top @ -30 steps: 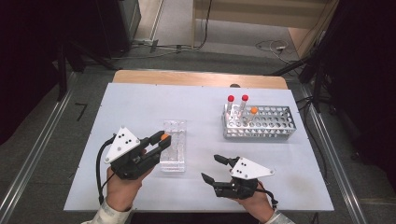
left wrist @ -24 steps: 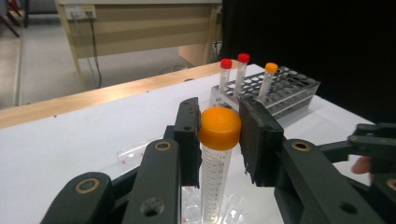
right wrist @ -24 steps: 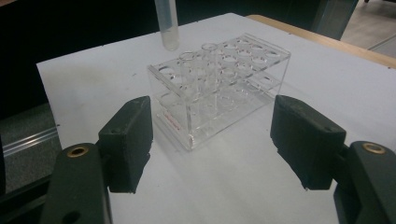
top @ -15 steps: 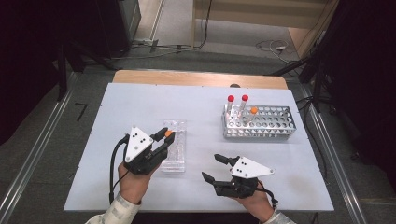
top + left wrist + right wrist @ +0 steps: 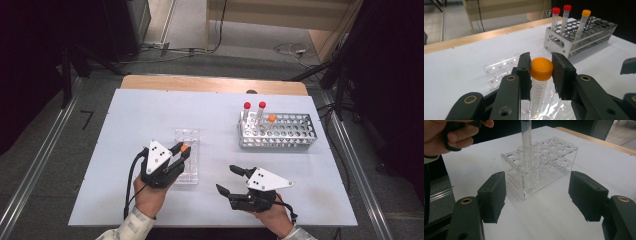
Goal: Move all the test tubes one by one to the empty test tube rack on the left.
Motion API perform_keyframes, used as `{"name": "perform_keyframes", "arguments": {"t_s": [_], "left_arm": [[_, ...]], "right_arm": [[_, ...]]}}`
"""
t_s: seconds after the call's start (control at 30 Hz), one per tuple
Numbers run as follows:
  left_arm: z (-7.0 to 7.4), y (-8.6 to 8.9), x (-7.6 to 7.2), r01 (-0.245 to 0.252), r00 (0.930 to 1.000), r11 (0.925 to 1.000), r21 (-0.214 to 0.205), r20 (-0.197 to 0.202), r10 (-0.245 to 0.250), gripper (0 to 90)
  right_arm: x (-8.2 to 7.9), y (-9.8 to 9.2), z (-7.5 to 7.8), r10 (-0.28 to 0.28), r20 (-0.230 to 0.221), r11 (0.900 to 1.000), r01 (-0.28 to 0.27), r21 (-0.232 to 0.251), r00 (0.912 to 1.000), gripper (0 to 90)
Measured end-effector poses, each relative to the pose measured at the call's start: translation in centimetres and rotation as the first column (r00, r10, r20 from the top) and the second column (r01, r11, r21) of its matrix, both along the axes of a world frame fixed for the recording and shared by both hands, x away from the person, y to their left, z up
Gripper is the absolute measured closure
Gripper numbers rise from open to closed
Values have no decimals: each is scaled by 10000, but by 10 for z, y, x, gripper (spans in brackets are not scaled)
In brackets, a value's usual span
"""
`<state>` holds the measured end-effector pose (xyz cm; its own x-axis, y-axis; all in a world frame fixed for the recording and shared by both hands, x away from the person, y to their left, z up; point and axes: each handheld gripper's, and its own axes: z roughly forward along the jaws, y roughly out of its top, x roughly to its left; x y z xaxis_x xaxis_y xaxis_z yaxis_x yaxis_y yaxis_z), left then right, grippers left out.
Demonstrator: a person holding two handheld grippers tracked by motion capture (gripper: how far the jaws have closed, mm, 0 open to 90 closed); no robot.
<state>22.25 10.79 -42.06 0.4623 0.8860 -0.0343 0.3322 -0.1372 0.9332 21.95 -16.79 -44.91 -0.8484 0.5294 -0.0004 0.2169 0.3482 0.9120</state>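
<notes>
The white table (image 5: 150,115) carries a metal rack (image 5: 278,132) at the far right with 3 capped tubes, and a clear plastic rack (image 5: 187,157) near my left hand. My left claw (image 5: 541,68) is clamped on the orange cap of a graduated tube (image 5: 537,92). The tube hangs upright, its long axis vertical, its lower end down among the clear rack's holes; I judge the next move is straight down into 1 hole. My right claw (image 5: 537,192) rests with its jaws apart and nothing between them, facing the clear rack from the side, near but not touching.
</notes>
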Motion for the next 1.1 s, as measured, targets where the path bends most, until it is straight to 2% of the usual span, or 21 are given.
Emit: {"name": "perform_keyframes", "arguments": {"t_s": [0.13,0.27,0.53,0.63,0.67,0.73,0.77,0.8,0.83,0.87,0.9,1.1], "left_arm": [[-4,-1,1,31,9998,10000,26,-179,-31,690],[-6,1,3,99,9991,9996,-252,-400,-109,653],[-4,3,1,64,9994,9992,-402,-341,-78,612],[-2,4,1,20,9995,9982,-597,-305,-38,524],[-2,4,0,-5,9995,9981,-621,-305,-14,524],[-2,3,0,-160,9994,9985,-516,-306,145,427],[-2,2,-1,-212,9993,9986,-493,-305,197,400],[-1,2,-1,-255,9992,9984,-499,-308,240,400],[-1,2,-1,-303,9991,9982,-522,-309,287,341],[0,1,-1,-342,9990,9978,-572,-321,324,341],[0,1,-1,-380,9988,9975,-601,-331,361,318],[1,0,-1,-502,9984,9966,-653,-289,484,258]], "right_arm": [[0,0,0,5,-2,10000,-5,-14,10000,290],[0,0,0,0,22,10000,0,-16,10000,290],[1,-2,0,-197,127,9998,197,-47,9997,289],[5,-6,2,-600,192,9982,599,48,9980,287],[5,-6,2,-600,192,9982,599,48,9980,287],[13,-15,5,-1168,186,9929,1163,242,9930,287],[18,-19,6,-1416,161,9896,1411,285,9898,287],[18,-19,6,-1416,161,9896,1411,285,9898,287],[26,-28,7,-1970,165,9800,1963,336,9803,288],[26,-28,7,-1970,165,9800,1963,336,9803,288],[31,-33,8,-2260,201,9737,2252,349,9739,289],[59,-57,9,-3764,173,9258,3754,438,9263,300]]}}
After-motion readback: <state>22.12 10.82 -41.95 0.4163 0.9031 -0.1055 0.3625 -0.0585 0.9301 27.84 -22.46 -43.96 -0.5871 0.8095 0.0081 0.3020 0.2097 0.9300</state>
